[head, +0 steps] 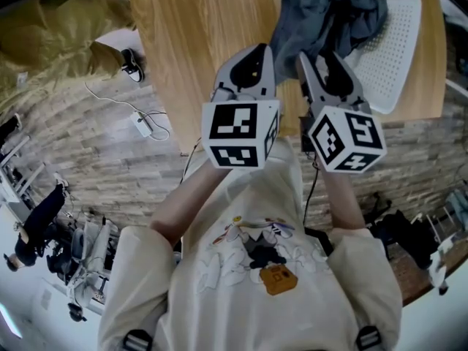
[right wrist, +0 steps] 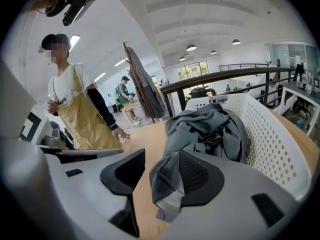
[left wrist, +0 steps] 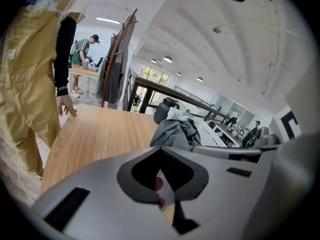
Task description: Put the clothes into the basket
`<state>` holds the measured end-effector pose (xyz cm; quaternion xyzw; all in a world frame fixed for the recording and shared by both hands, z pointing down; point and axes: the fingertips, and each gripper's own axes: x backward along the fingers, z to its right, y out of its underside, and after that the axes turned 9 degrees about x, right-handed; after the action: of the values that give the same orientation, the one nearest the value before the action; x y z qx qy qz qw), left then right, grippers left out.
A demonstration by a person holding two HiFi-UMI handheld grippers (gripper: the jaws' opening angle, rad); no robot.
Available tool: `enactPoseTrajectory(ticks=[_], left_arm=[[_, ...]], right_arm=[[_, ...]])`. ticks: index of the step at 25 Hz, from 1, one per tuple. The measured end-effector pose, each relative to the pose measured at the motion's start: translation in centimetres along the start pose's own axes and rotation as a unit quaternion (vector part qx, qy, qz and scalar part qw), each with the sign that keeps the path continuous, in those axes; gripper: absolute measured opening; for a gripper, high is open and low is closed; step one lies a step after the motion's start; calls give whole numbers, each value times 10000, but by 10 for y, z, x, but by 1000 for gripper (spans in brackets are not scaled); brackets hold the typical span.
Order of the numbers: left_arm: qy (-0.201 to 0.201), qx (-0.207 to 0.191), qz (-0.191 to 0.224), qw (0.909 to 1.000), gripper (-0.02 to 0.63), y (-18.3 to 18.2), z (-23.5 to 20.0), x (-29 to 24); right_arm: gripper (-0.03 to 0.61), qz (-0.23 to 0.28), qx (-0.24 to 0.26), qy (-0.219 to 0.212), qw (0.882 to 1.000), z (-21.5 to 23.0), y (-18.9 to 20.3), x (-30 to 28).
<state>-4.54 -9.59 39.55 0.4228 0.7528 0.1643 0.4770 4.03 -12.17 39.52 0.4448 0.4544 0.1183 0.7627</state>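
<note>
Right gripper view is showing the right gripper (right wrist: 150,179) released, jaws apart, a fold of the gray garment (right wrist: 210,129) draping over its 3 o'clock jaw. The garment is heaping in the white basket (right wrist: 280,144) at 12 o'clock, one end trailing out over the counter (right wrist: 145,144). Being soft, light and floppy, it is probably asking for a pinch on a thick bunch. The left gripper (left wrist: 162,186) is sitting clenched and empty.

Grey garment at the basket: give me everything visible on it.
The grey garment is soft, crumpled cloth, dark blue-grey, with a paler hem band. It lies heaped in the white perforated basket and spills over its near rim toward the wooden table. One fold hangs between the open jaws of the right hand-held gripper, resting against one pad, not pinched.
</note>
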Motion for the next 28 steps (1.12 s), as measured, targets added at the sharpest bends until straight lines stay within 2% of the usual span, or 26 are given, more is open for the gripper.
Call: enactPoseTrajectory(ticks=[5, 9, 10, 12, 17, 23, 28], left_arm=[[11, 48, -16, 10000, 2, 6, -15, 4], [39, 84, -21, 10000, 2, 7, -13, 9], [38, 98, -11, 9999, 2, 6, -13, 9], [39, 112, 2, 9999, 2, 5, -12, 10], [79, 93, 6, 9999, 2, 4, -12, 12], [196, 39, -39, 9998, 2, 8, -9, 16], [340, -37, 15, 9994, 2, 6, 1, 14]], right_arm=[[206, -467, 292, 237, 9982, -9, 19, -8], [201, -694, 611, 159, 9956, -13, 25, -6], [189, -752, 681, 171, 9947, -12, 26, -7], [104, -820, 767, 237, 9934, -8, 26, -7], [51, -729, 731, 272, 9943, -7, 21, -5], [44, -498, 563, 252, 9969, -13, 16, 6], [44, -134, 343, 13, 9993, -12, -5, 14]])
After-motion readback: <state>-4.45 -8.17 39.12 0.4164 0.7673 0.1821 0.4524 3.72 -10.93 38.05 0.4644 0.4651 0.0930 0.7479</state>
